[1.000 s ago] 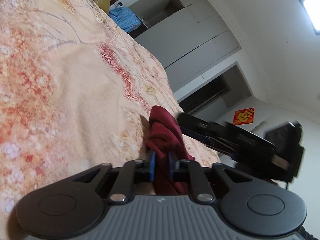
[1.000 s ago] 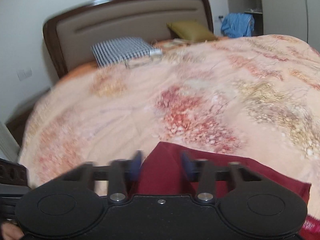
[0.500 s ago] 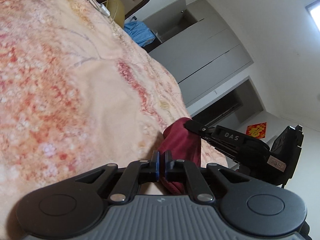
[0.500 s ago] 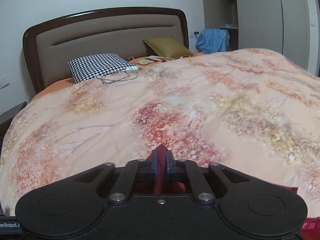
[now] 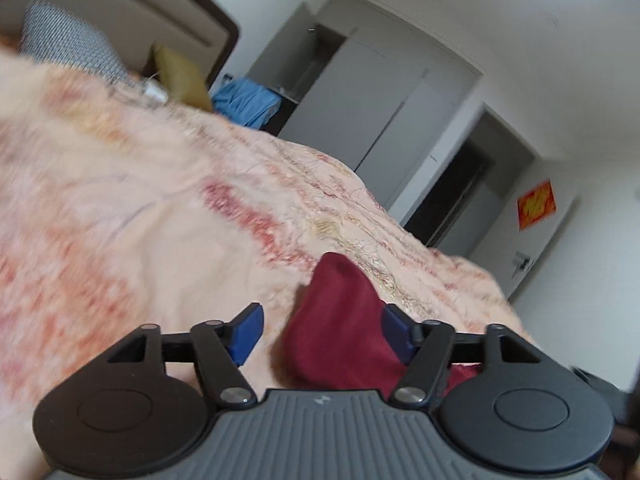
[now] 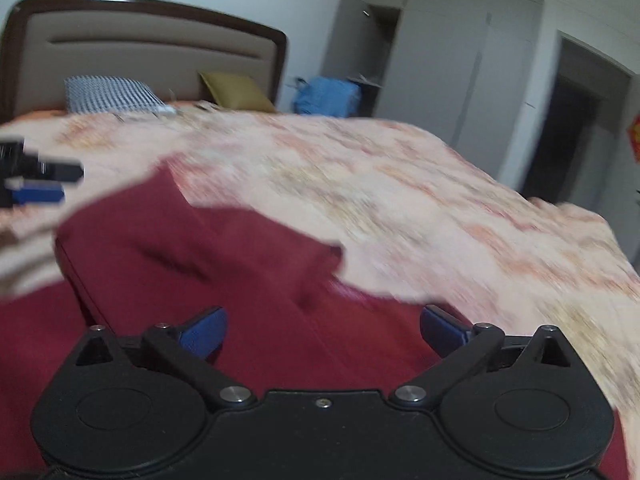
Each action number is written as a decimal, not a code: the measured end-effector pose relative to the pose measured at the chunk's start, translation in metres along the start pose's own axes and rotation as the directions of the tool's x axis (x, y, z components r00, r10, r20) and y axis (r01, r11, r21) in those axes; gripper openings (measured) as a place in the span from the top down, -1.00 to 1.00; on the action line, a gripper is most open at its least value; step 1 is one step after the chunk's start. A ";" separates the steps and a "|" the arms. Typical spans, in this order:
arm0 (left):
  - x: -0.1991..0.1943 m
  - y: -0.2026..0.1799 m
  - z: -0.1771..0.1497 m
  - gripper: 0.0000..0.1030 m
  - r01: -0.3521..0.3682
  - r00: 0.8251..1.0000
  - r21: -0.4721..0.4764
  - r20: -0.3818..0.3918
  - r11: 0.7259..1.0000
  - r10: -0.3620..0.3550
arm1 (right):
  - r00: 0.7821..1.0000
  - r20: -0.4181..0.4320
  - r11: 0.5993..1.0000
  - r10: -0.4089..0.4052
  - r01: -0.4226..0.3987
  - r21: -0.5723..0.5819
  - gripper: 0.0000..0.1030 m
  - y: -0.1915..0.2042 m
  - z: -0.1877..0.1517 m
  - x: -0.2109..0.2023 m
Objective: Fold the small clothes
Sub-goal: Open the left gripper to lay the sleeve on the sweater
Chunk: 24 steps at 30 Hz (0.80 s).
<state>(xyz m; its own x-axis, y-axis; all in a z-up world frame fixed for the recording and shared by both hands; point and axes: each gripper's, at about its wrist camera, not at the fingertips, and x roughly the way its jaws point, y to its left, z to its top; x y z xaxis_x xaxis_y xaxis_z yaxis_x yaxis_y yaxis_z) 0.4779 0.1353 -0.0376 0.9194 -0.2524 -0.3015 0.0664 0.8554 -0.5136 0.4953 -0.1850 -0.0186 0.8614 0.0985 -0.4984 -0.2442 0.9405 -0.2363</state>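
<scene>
Red garment [image 6: 208, 264] lay rumpled on the floral bedspread [image 6: 420, 208], partly folded, spreading beneath and ahead of our right gripper [image 6: 322, 330], whose jaws stood wide apart, holding nothing. Our left gripper [image 5: 322, 334] was likewise wide open, a raised peak of cloth nearer its right jaw. Smoothing that peak first seemed wise to us.

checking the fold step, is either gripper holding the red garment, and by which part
Nothing is held: left gripper and right gripper are both open over the red garment.
</scene>
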 end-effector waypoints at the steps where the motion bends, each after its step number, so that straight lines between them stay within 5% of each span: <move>1: 0.007 -0.006 0.001 -0.48 -0.012 1.000 0.024 -0.006 1.000 0.013 | 0.999 -0.008 1.000 -0.031 0.031 -0.001 -0.99 -0.005 -0.009 -0.001; 4: 0.036 -0.007 0.000 -0.47 -0.088 0.995 0.022 -0.051 0.996 0.089 | 0.993 -0.021 0.993 -0.114 0.114 -0.002 -0.99 -0.015 -0.031 0.002; 7: 0.055 0.013 -0.009 -0.40 -0.154 0.982 -0.056 -0.115 0.986 0.147 | 0.996 -0.023 0.992 -0.088 0.090 0.088 -0.99 -0.024 -0.048 0.010; 16: 0.058 0.020 -0.017 -0.32 -0.187 0.979 -0.053 -0.093 0.981 0.182 | 0.995 0.002 0.991 -0.104 0.103 0.079 -0.99 -0.017 -0.055 0.011; 21: 0.041 -0.008 0.000 -0.72 -0.093 0.995 0.033 0.050 0.995 0.092 | 0.996 0.005 0.991 -0.092 0.091 0.100 -0.99 -0.020 -0.056 0.011; 24: 0.065 -0.032 0.013 -0.81 -0.145 0.989 0.156 0.014 0.977 0.145 | 0.996 0.006 0.991 -0.092 0.091 0.100 -0.99 -0.020 -0.056 0.011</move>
<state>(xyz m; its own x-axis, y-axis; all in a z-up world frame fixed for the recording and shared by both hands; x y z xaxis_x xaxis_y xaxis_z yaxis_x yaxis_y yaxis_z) 0.5402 0.0977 -0.0307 0.9247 -0.1193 -0.3616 -0.0083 0.9431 -0.3323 0.4847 -0.2209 -0.0661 0.8826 0.0133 -0.4699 -0.1190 0.9734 -0.1959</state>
